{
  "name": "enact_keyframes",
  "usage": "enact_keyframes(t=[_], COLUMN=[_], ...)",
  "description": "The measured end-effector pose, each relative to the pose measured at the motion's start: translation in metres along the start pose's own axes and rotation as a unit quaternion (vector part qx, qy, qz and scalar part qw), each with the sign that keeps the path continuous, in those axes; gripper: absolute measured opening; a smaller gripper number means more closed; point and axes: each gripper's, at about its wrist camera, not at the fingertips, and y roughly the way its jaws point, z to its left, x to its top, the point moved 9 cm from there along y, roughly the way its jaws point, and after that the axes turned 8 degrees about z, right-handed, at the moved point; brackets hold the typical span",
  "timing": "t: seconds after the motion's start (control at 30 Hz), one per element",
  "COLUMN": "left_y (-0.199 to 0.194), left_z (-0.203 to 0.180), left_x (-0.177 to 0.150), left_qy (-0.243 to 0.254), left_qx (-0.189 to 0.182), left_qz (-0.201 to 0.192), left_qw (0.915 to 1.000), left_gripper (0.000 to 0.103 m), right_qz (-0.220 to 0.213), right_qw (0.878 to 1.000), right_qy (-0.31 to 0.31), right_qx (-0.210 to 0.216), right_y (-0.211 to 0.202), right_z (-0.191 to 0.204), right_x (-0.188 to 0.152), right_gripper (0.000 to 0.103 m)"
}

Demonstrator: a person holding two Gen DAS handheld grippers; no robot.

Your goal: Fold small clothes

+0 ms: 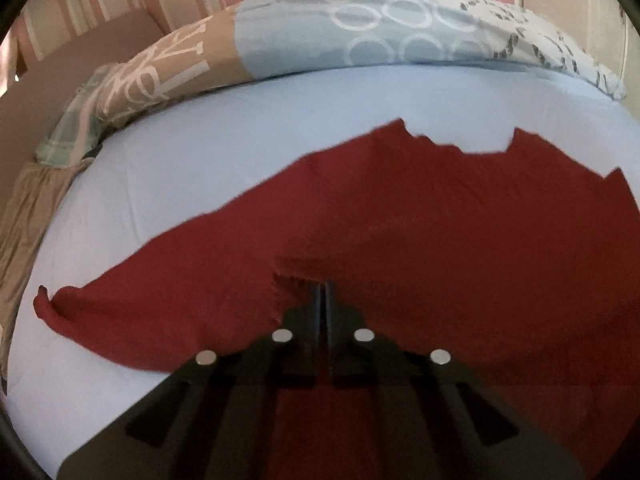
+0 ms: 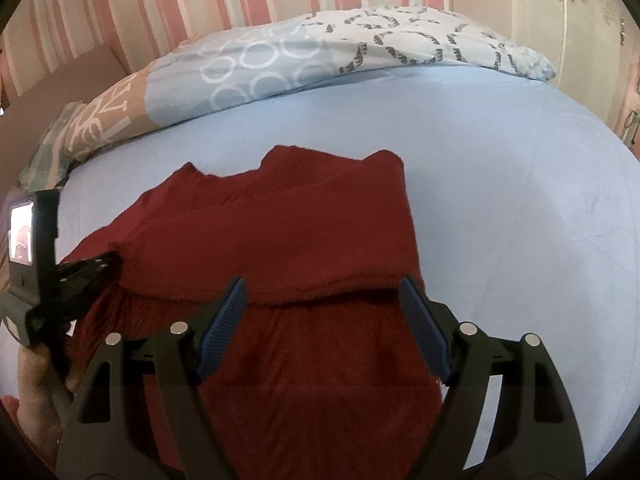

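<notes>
Garment (image 2: 280, 232) spread flat, long axis toward pillows (image 2: 280, 56), left gripper (image 1: 323, 292) pinching fold.

Left hand-held gripper (image 1: 324, 290) clamped — right (image 2: 322, 300) spread.

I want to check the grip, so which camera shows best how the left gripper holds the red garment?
The left wrist view: the left gripper is shut on a fold of the red garment. The right wrist view shows it only sideways at the edge.
</notes>
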Motion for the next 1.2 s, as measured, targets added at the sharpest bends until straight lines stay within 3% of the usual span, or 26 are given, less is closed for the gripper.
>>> enact_keyframes(t=[0.13, 0.3, 0.33, 0.37, 0.4, 0.43, 0.57, 0.63, 0.67, 0.7, 0.77, 0.8, 0.83, 0.97, 1.07, 1.2], left_y=[-0.012, -0.018, -0.017, -0.017, -0.018, -0.019, -0.011, -0.003, 0.001, 0.008, 0.014, 0.012, 0.01, -0.01, -0.03, -0.021], left_z=[0.019, 0.024, 0.022, 0.021, 0.02, 0.02, 0.014, 0.009, 0.008, 0.008, 0.01, 0.011, 0.01, 0.005, 0.011, 0.026], left_x=[0.014, 0.0, -0.005, -0.01, -0.015, -0.018, -0.023, -0.023, -0.023, -0.023, -0.023, -0.02, -0.018, -0.005, 0.018, 0.027], left_qy=[0.002, -0.012, -0.016, -0.021, -0.025, -0.028, -0.042, -0.041, -0.041, -0.042, -0.042, -0.038, -0.029, 0.022, 0.029, 0.032], left_qx=[-0.011, -0.126, -0.143, -0.156, -0.158, -0.157, -0.174, -0.168, -0.165, -0.153, -0.147, -0.14, -0.126, -0.061, -0.052, -0.026], left_qz=[-0.024, 0.012, 0.021, 0.027, 0.023, 0.018, 0.025, 0.033, 0.035, 0.04, 0.043, 0.038, 0.032, -0.022, -0.064, -0.065], left_qw=[0.9997, 0.9919, 0.9893, 0.9872, 0.9868, 0.987, 0.9835, 0.9844, 0.9849, 0.9865, 0.9874, 0.9887, 0.9911, 0.9977, 0.9962, 0.9971], left_gripper=[0.002, 0.008, 0.026, 0.037, 0.06, 0.067, 0.07, 0.068, 0.061, 0.043, 0.03, 0.016, 0.01, 0.009, 0.009, 0.009], right_qz=[-0.003, -0.009, -0.008, -0.008, -0.008, -0.007, -0.004, -0.003, -0.004, -0.004, -0.003, -0.001, 0.0, -0.005, -0.008, 0.006], right_qw=[1.0, 1.0, 1.0, 1.0, 1.0, 1.0, 1.0, 1.0, 1.0, 1.0, 1.0, 1.0, 1.0, 1.0, 1.0, 1.0], right_qy=[0.008, 0.005, 0.007, 0.012, 0.014, 0.015, 0.01, 0.009, 0.008, 0.008, 0.009, 0.009, 0.01, 0.018, 0.025, 0.016], right_qx=[0.002, 0.001, 0.002, 0.005, 0.007, 0.009, 0.008, 0.007, 0.006, 0.006, 0.004, 0.003, 0.003, 0.002, 0.007, 0.001], right_y=[0.002, 0.002, 0.002, 0.003, 0.004, 0.005, 0.009, 0.012, 0.013, 0.014, 0.016, 0.018, 0.019, 0.02, 0.022, 0.039], right_z=[-0.003, -0.003, -0.004, -0.004, -0.005, -0.005, -0.004, -0.004, -0.004, -0.004, -0.006, -0.007, -0.008, -0.012, -0.013, -0.008], right_x=[0.005, 0.005, 0.005, 0.004, 0.003, 0.001, -0.002, -0.001, -0.002, -0.002, -0.002, -0.003, -0.003, -0.001, 0.004, 0.01], right_gripper=[0.076, 0.076, 0.076, 0.076, 0.076, 0.076, 0.076, 0.076, 0.076, 0.076, 0.076, 0.076, 0.076, 0.076, 0.076, 0.075])
